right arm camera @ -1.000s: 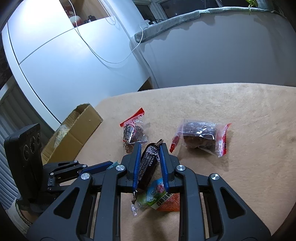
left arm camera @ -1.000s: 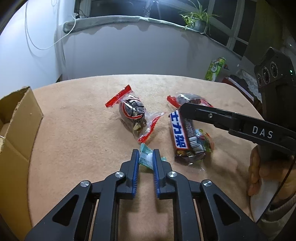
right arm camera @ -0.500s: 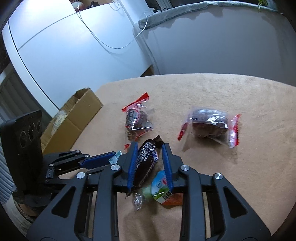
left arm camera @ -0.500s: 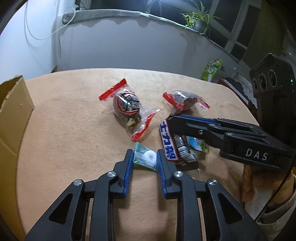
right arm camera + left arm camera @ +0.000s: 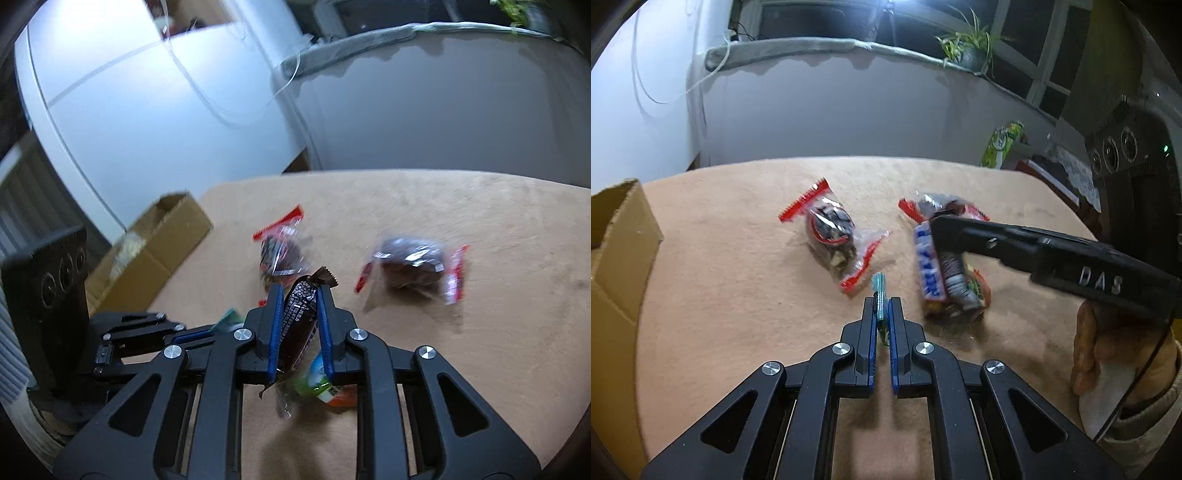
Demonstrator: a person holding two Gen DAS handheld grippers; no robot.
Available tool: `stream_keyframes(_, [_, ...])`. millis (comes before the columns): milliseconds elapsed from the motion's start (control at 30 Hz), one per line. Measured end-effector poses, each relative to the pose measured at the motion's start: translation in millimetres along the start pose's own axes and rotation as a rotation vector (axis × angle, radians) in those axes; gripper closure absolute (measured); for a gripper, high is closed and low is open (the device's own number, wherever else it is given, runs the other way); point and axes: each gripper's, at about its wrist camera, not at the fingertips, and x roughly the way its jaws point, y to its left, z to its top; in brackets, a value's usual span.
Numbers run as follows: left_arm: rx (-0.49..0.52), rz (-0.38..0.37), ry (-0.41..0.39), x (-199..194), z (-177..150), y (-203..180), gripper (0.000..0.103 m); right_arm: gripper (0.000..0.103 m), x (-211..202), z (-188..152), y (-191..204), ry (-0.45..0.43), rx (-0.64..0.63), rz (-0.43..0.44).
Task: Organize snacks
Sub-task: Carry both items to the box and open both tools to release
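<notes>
My left gripper (image 5: pixel 881 302) is closing its jaws on a small green packet (image 5: pixel 878 287), which stands on edge with the blue pads pressing it. From the right wrist view, the left gripper (image 5: pixel 207 329) shows at the lower left. My right gripper (image 5: pixel 301 291) is closing its jaws on a dark chocolate bar (image 5: pixel 300 317), pinched between the pads just above the tan tablecloth (image 5: pixel 480 332). From the left wrist view, the right gripper (image 5: pixel 942 229) reaches in from the right over that bar (image 5: pixel 929 266). A green and orange packet (image 5: pixel 325 386) lies under the bar.
Two clear bags with red ends lie farther out, one (image 5: pixel 831 236) in the middle and one (image 5: pixel 938 203) behind the right gripper. An open cardboard box (image 5: pixel 617 240) stands at the table's left edge. A person's hand (image 5: pixel 1108 343) holds the right gripper.
Both grippers' jaws widened a little, then narrowed onto their snacks. The green packet lay flat and now stands on edge between the left pads. The chocolate bar is now pinched by the right pads.
</notes>
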Motion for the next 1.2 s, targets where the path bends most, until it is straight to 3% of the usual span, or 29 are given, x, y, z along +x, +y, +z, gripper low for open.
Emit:
stream_keyframes(367, [0.026, 0.073, -0.123, -69.2, -3.0, -5.2, 0.098, 0.084, -63.3, 1.6, -6.3, -0.118, 0.080, -0.036])
stream_keyframes(700, [0.016, 0.125, -0.223, -130.7, -22.4, 5.6, 0.098, 0.084, -93.0, 5.8, 46.6, -0.156, 0.016, -0.060])
stream_keyframes(933, [-0.056, 0.169, -0.284, -171.3, -45.6, 45.8, 0.098, 0.084, -80.2, 12.6, 108.7, -0.144, -0.075, -0.045])
stream_keyframes(1200, [-0.163, 0.242, -0.317, -202.8, -72.6, 108.3, 0.098, 0.084, -33.4, 16.0, 184.9, -0.086, -0.175, 0.011])
